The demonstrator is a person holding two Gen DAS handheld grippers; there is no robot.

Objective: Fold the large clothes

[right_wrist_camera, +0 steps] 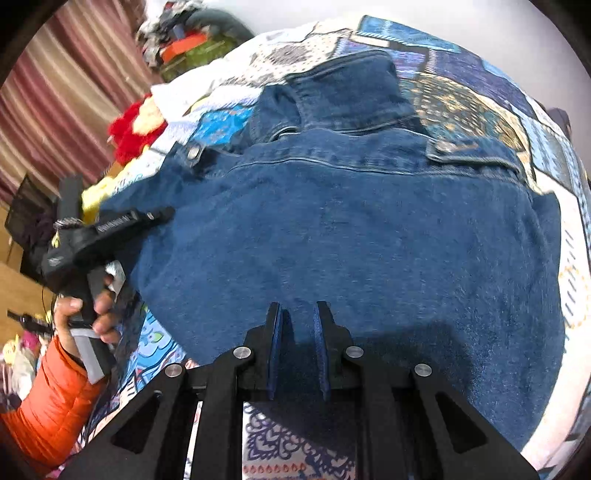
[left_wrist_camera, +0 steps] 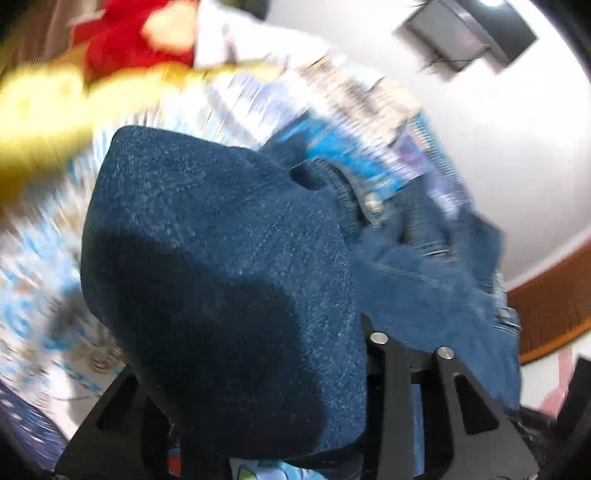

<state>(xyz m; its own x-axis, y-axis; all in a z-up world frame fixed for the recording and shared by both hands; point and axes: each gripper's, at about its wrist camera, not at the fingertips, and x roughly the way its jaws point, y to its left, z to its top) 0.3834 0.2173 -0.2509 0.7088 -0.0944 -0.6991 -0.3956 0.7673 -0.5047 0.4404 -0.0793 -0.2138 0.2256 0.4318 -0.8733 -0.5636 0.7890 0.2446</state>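
A large blue denim jacket [right_wrist_camera: 369, 229] lies spread on a patterned bedspread [right_wrist_camera: 480, 107], collar [right_wrist_camera: 347, 96] at the far end. My right gripper [right_wrist_camera: 298, 314] is open, its fingers just above the jacket's near hem. My left gripper [right_wrist_camera: 159, 214] shows at the left of the right wrist view, held by a hand in an orange sleeve, its tip at the jacket's left edge. In the left wrist view a fold of the denim [left_wrist_camera: 221, 266] drapes over the fingers and hides them; the gripper is shut on that fabric and lifts it.
A red and yellow soft toy [right_wrist_camera: 136, 129] lies at the bed's far left, also in the left wrist view [left_wrist_camera: 122, 40]. Striped curtains [right_wrist_camera: 66, 92] hang behind. A dark wall-mounted screen [left_wrist_camera: 469, 33] and a wooden edge [left_wrist_camera: 550, 302] show in the left wrist view.
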